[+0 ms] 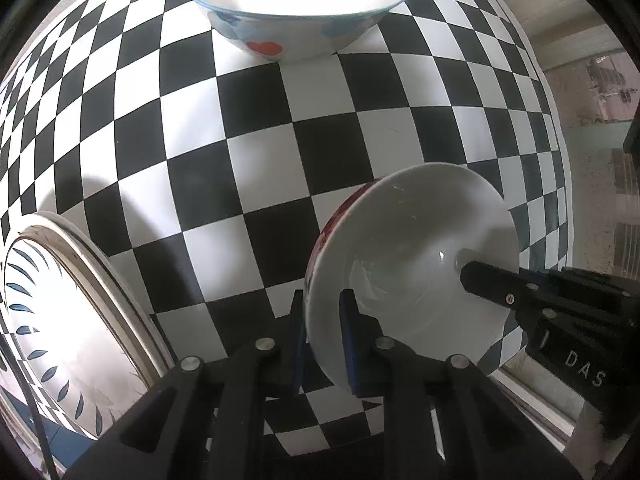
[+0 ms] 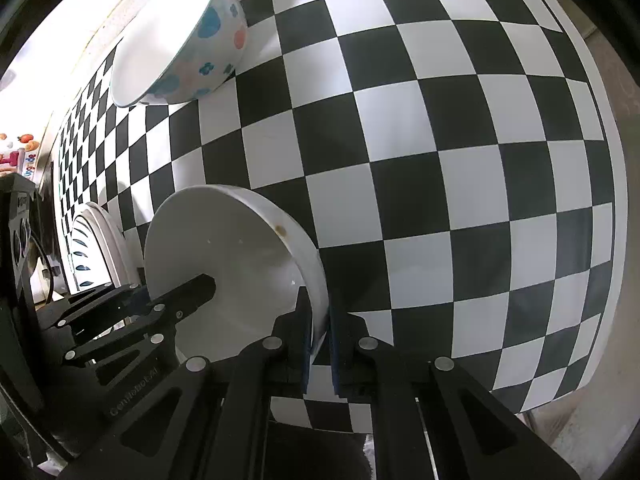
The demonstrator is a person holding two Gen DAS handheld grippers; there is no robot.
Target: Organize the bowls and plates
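Observation:
Both grippers hold the same small white bowl (image 1: 404,248) with a red pattern outside, tilted above the checkered table. My left gripper (image 1: 322,336) is shut on its near rim. My right gripper (image 2: 319,344) is shut on the opposite rim of the bowl (image 2: 224,248); its black fingers (image 1: 492,284) show in the left wrist view. A larger white bowl (image 1: 296,4) with blue and red heart spots stands on the table beyond; it also shows in the right wrist view (image 2: 188,40). A white plate (image 1: 60,320) with blue leaf marks lies at the left, also in the right wrist view (image 2: 92,244).
The black and white checkered table (image 1: 260,152) ends at a white edge (image 2: 612,208) on the right, with floor beyond. The left gripper's body (image 2: 120,320) reaches in from the left in the right wrist view.

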